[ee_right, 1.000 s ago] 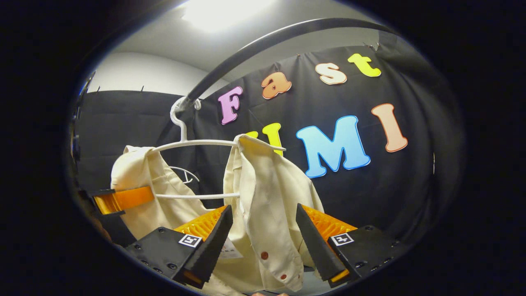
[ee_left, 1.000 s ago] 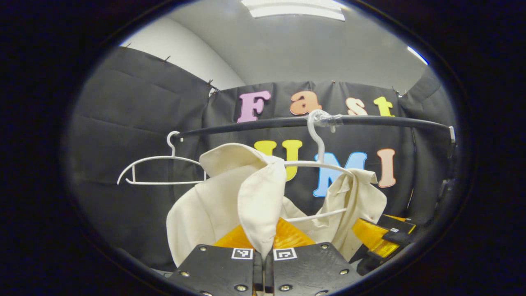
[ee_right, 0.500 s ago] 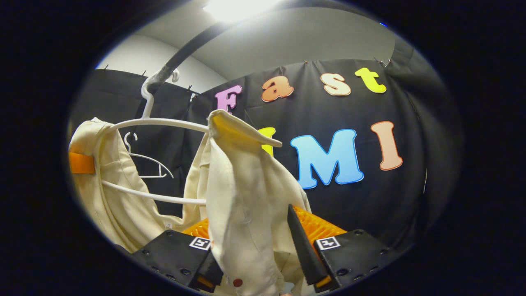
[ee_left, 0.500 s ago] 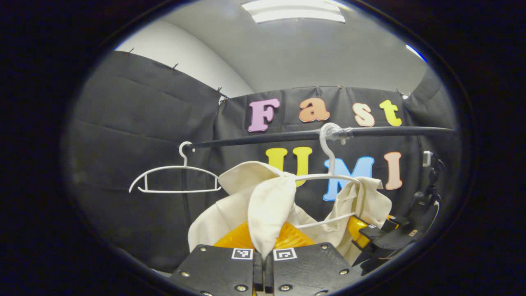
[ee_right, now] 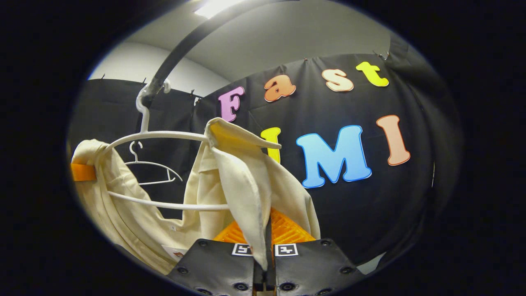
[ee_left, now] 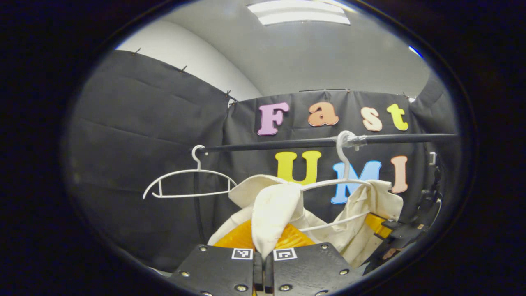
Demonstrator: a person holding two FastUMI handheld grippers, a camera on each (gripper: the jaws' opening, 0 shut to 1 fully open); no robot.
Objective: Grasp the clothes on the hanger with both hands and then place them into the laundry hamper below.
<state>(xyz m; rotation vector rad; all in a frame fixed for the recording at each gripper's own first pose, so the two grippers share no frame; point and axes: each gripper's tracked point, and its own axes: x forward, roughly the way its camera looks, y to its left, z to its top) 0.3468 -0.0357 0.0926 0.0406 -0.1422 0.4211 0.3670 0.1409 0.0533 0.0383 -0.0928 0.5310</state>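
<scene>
In the left gripper view, the left gripper (ee_left: 263, 257) has its jaws pressed together on a fold of the cream shirt (ee_left: 273, 209), which hangs from a white hanger (ee_left: 343, 183) hooked over a black rail (ee_left: 287, 144). The pinched cloth rises from between the jaws to the hanger's near shoulder. A second, bare hanger (ee_left: 191, 183) hangs farther along the rail, well apart from the shirt. At the shirt's far shoulder, the right gripper (ee_left: 388, 230) sits against the cloth, low at the picture's right edge; a ceiling light (ee_left: 300, 7) glows overhead.

In the right gripper view, the right gripper (ee_right: 265, 257) is likewise clamped, jaws together, on a hanging edge of the shirt (ee_right: 246, 181) below the hanger's (ee_right: 164, 135) near end. The shirt drapes over both hanger shoulders, its body sagging beneath the lower bar. The rail (ee_right: 181, 45) arcs up to the ceiling side of the picture, with the bare hanger (ee_right: 150, 166) behind. A finger of the left gripper (ee_right: 82, 172) touches the shirt's far shoulder at the left edge.
</scene>
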